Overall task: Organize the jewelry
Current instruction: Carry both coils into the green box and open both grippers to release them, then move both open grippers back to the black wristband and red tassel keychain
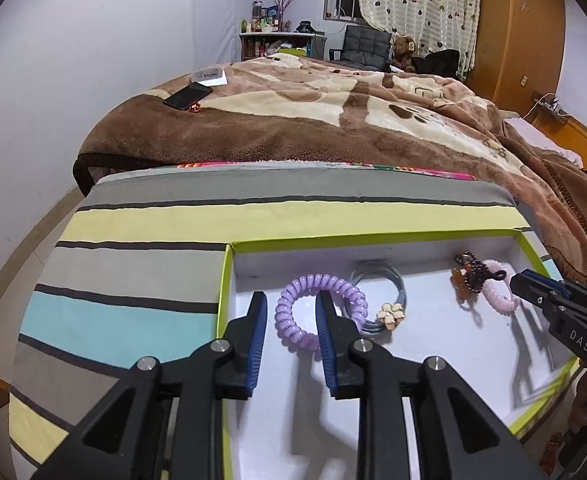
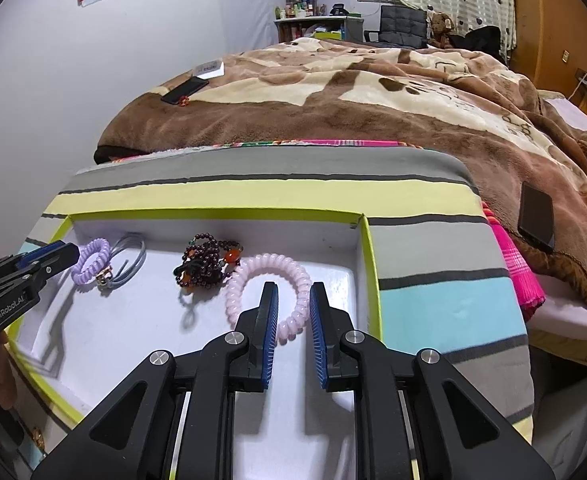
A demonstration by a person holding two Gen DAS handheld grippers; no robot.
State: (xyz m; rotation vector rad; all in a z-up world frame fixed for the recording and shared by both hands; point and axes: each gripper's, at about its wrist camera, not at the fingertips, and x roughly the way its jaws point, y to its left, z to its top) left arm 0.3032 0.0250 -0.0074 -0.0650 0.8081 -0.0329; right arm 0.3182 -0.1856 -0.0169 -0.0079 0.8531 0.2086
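Below us, one shallow white cardboard tray point(image 1: 433, 380) with lime rim holds two coiled plastic ties, one beaded bracelet point(image 2: 207, 264), one grey band. Our left gripper point(image 1: 291, 306) gapes, released, straddling the purple coil point(image 1: 317, 304); our right gripper point(image 2: 293, 298) likewise straddles the pink coil point(image 2: 269, 292).
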